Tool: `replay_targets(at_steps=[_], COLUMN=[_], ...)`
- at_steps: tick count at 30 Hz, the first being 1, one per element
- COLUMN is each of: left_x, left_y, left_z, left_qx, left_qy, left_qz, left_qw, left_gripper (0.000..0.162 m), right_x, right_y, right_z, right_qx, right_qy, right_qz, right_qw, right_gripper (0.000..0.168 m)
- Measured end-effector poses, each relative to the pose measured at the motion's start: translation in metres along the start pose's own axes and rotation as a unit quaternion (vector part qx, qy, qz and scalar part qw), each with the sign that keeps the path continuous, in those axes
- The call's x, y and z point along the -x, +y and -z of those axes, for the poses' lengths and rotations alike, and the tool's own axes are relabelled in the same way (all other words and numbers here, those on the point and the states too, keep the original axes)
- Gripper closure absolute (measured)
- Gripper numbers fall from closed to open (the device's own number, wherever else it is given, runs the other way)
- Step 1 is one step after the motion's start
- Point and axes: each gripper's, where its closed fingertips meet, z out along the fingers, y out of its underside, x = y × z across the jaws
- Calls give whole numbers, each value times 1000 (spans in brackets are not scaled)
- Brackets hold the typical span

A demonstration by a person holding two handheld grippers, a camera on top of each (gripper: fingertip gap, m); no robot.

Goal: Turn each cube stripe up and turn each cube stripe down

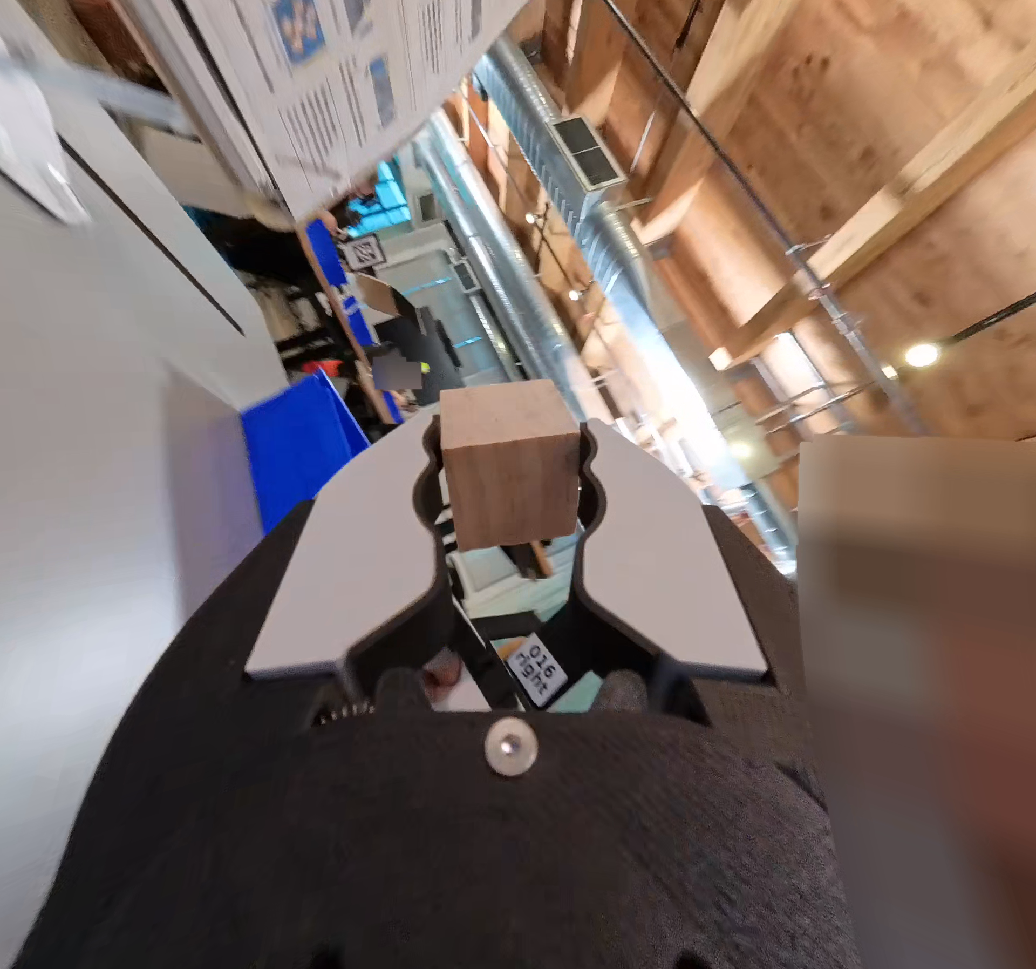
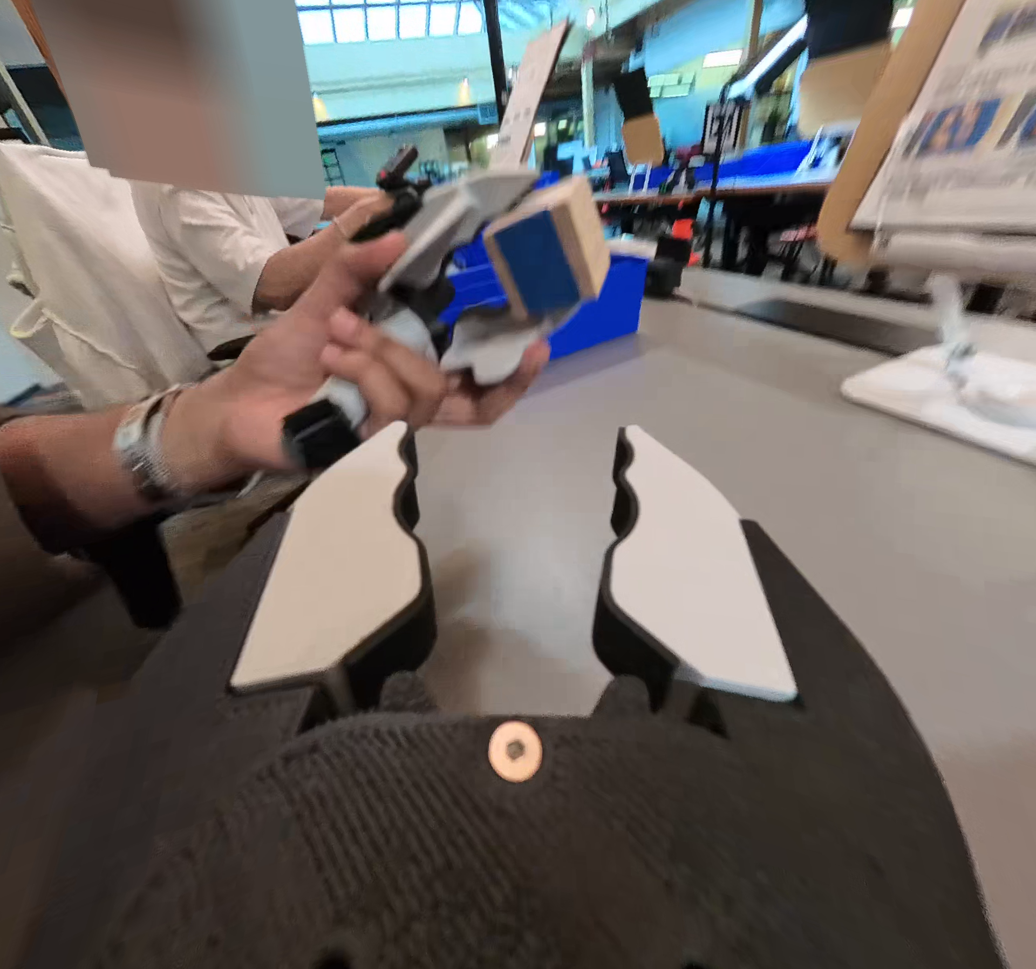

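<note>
Left gripper clamps the cube, lifted off the table, upper centre of right wrist view. Blue stripe faces the right gripper, which is spread, empty, low-centre, nearer the table.

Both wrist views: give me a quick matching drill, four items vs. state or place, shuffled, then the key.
Items:
1. left tongs
2. right tongs
3. wooden cube
4. blue bin

States or places:
A. open, nothing between the fingers, above the grey table
B. resting on the table behind the raised cube
C. shut on the cube, pointed up toward the wooden ceiling
D. held off the table, blue-striped face toward the right wrist camera

Pairs: 1-C, 2-A, 3-D, 4-B
</note>
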Motion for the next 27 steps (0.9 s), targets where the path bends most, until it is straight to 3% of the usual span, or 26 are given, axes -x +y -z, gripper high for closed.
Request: replay_targets(at_steps=[5, 8, 10, 17, 20, 24, 27], left_x=[-3, -7, -8, -2, 5, 20, 24], left_y=[59, 75, 75, 70, 62, 59, 69], left_z=[1, -5, -7, 2, 11, 16, 7], left_qx=[22, 37, 28, 52, 56, 73, 105], left_qy=[26, 35, 37, 28, 28, 13, 15], left_qz=[40, 47, 47, 16, -18, -40, -51], left_qw=[999, 998, 998, 998, 998, 996, 993], left_gripper=[116, 116, 116, 113, 114, 114, 114], right_x=[4, 8, 0, -1, -21, -62, -82], right_y=[-25, -27, -32, -33, -38, -20, -7], right_z=[-2, -6, -6, -11, -4, 17, 35], right_qx=[-68, -93, -100, -77, -62, -9, 11], right_qy=[37, 41, 57, 25, 50, 102, 159], right_qz=[144, 199, 209, 159, 110, 14, -4], right_qw=[987, 975, 971, 984, 991, 995, 987], right_gripper=[108, 111, 126, 127, 127, 127, 127])
